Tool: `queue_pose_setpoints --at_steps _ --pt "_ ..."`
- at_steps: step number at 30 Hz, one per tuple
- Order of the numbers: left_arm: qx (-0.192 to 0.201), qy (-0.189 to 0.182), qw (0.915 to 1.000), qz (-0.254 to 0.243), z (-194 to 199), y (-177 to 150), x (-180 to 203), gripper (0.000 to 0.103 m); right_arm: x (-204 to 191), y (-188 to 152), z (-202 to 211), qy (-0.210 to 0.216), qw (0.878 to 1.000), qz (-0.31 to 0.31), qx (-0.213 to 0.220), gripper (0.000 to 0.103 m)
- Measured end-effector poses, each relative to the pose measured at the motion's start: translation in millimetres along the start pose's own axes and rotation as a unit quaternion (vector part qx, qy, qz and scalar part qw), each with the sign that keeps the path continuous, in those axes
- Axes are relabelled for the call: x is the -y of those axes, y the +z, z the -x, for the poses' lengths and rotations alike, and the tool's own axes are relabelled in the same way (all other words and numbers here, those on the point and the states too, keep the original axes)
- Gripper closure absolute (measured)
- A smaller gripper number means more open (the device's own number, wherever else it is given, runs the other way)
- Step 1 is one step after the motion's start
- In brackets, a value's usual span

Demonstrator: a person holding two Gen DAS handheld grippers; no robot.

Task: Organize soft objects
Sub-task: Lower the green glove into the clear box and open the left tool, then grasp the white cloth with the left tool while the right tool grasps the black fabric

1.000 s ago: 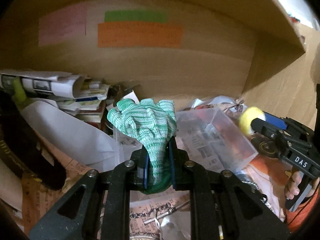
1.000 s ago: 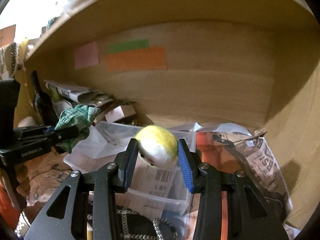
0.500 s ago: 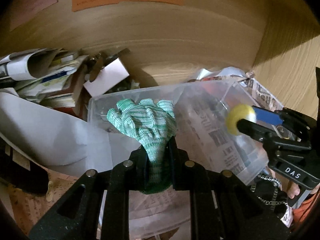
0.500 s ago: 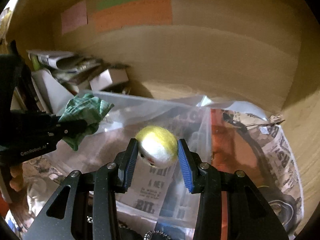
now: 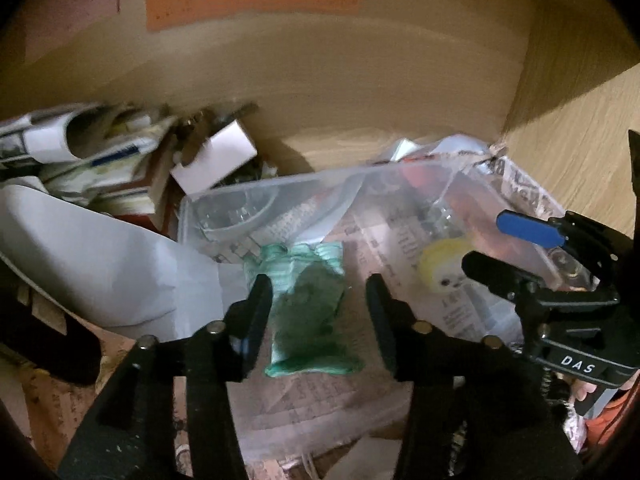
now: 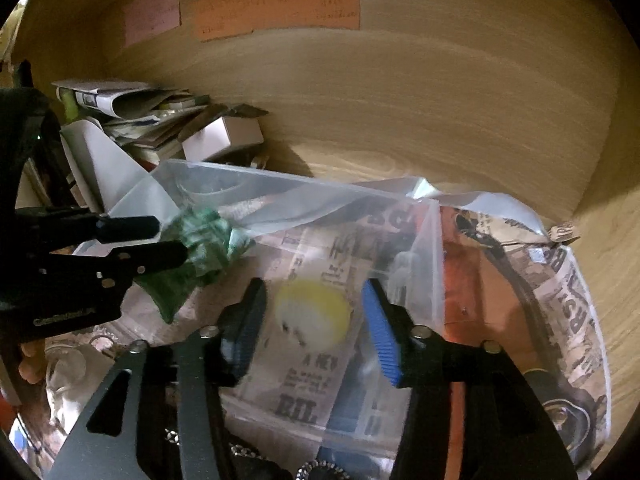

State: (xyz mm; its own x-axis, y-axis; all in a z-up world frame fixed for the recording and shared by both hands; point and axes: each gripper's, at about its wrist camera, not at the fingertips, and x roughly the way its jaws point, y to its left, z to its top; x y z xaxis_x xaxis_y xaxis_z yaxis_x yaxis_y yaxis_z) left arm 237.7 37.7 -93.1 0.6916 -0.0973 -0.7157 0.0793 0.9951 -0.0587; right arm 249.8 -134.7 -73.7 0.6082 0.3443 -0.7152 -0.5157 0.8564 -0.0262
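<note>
Item: green knit glove, limp, light, crumples; take it at the cuff. It sits between my left fingers, which are spread and not touching it, over the clear plastic bin.

Item: yellow fuzzy ball, light, squashy; pinch across its middle. My right fingers stand apart, ball loose between, above the bin's newspaper lining.

Pose: both grippers side by side, tilted down into the bin.

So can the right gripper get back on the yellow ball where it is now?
Probably yes. The right gripper is open, with the yellow ball directly between its fingers over the clear bin. Nothing sits between pads and ball; the green glove is off to the left.
</note>
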Motion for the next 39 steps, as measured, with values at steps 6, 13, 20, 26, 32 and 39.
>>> queue_pose_setpoints --at_steps 6,13,20,26,32,39 --pt "0.061 0.017 0.9979 -0.013 50.1 -1.1 7.5 0.03 -5.2 3.7 36.8 -0.012 0.999 0.014 0.046 0.032" --pt "0.13 0.026 0.9909 -0.024 110.5 -13.6 15.6 0.001 -16.9 -1.7 94.5 -0.018 0.992 0.031 0.118 0.02" --pt "0.139 0.022 0.9897 -0.024 136.4 -41.6 23.5 0.0 -27.8 -23.5 126.1 -0.003 0.989 0.036 0.144 0.017" --pt "0.11 0.016 0.9938 -0.011 128.2 -69.2 25.1 0.0 -35.0 -48.8 120.3 0.012 0.993 0.028 0.117 0.017" --pt "0.067 0.022 0.9975 -0.003 106.0 -91.9 22.1 0.0 -42.1 -71.8 102.5 0.026 0.997 0.019 0.076 0.017" --pt "0.031 0.017 0.9991 0.025 80.8 -110.0 14.3 0.0 -44.5 -86.3 80.8 0.038 0.999 0.007 0.038 0.019"
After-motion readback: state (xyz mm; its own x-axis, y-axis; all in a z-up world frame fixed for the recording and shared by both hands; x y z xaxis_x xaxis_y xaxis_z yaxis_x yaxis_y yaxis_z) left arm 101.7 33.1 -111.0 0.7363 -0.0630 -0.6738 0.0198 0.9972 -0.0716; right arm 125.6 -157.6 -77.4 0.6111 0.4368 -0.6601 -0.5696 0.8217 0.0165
